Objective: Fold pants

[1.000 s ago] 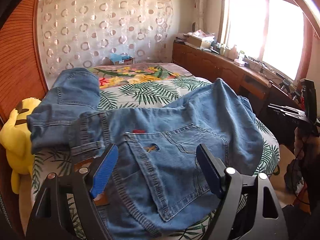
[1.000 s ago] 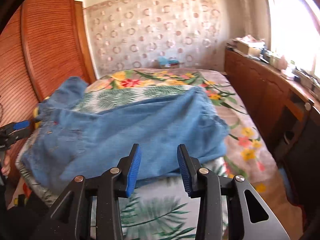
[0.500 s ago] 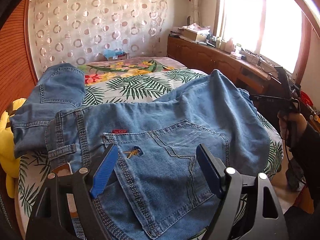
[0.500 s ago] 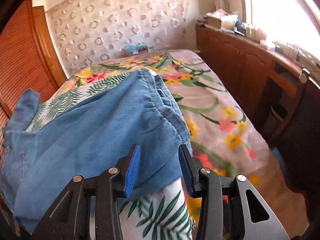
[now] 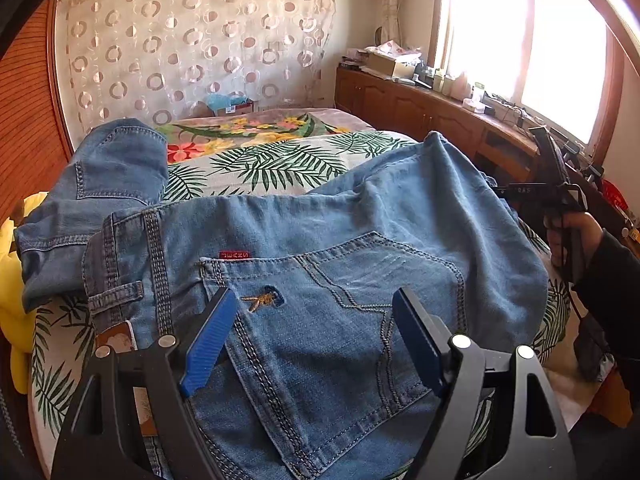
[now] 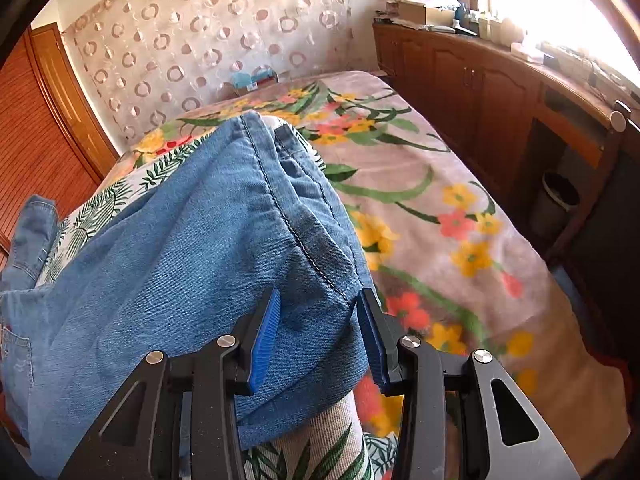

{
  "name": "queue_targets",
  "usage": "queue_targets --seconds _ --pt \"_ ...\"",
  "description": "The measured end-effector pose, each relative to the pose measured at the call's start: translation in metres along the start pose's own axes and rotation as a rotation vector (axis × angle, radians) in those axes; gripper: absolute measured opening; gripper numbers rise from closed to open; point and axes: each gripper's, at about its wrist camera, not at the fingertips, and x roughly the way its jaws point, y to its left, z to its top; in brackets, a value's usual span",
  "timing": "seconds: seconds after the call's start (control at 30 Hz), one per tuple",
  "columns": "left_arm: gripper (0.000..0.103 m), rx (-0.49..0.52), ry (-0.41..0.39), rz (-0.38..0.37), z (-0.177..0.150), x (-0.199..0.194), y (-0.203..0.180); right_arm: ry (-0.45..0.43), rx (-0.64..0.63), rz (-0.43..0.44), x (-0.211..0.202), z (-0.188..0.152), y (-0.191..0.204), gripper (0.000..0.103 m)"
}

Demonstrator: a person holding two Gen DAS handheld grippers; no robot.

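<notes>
the left gripper (image 5: 312, 336), black-framed with ribbed blue pads, tilts down over the near edge of the bed, its jaws spread wide with nothing between the pads. under and ahead of it lie the blue denim pants (image 5: 320, 264), seat side up: the back pocket with its small embroidered mark and red tab sits right between and just beyond the two pads, and the waistband with a belt loop runs off past the left pad. the cloth is below the fingers; whether they touch it i cannot tell. a second folded piece of blue denim (image 5: 100, 192) lies further left, beside a yellow plush toy (image 5: 12, 280) at the bed's edge. the palm-leaf and flower bedspread (image 5: 272, 160) shows beyond the pants.

at the right side of the left wrist view a hand in a dark sleeve (image 5: 572, 236) grips the handle of the right gripper (image 5: 520, 190), which reaches in at the far end of the pants.

in the right wrist view that right gripper (image 6: 318, 334) also points down, jaws partly spread. the hemmed leg end of the pants (image 6: 224, 264) lies bunched between them: the cloth rests against the right pad, while a small gap shows at the left pad, so it is not pinched. the wooden cabinet (image 6: 480, 92) runs along the right under the window.
</notes>
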Motion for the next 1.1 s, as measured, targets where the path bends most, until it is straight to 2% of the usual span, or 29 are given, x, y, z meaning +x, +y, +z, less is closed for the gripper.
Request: queue_targets --seconds 0.13,0.37,0.53,0.77,0.93,1.1 --pt "0.081 0.000 0.003 0.001 -0.002 0.001 0.001 0.001 -0.013 -0.002 -0.002 0.000 0.003 0.036" --pt "0.081 0.004 0.015 0.006 -0.007 0.003 0.000 -0.018 -0.043 -0.036 -0.006 -0.002 0.006 0.008" --pt "0.081 -0.002 0.017 0.011 -0.008 0.001 0.003 -0.097 -0.064 -0.028 -0.029 0.000 0.010 0.005" --pt "0.081 -0.021 -0.013 0.020 -0.005 -0.014 0.012 -0.194 -0.169 0.093 -0.081 0.007 0.054 0.004" --pt "0.081 -0.030 -0.046 0.034 -0.005 -0.034 0.021 -0.243 -0.298 0.217 -0.116 0.003 0.117 0.004" --pt "0.081 -0.051 -0.084 0.063 -0.009 -0.060 0.039 -0.260 -0.452 0.359 -0.148 -0.020 0.191 0.004"
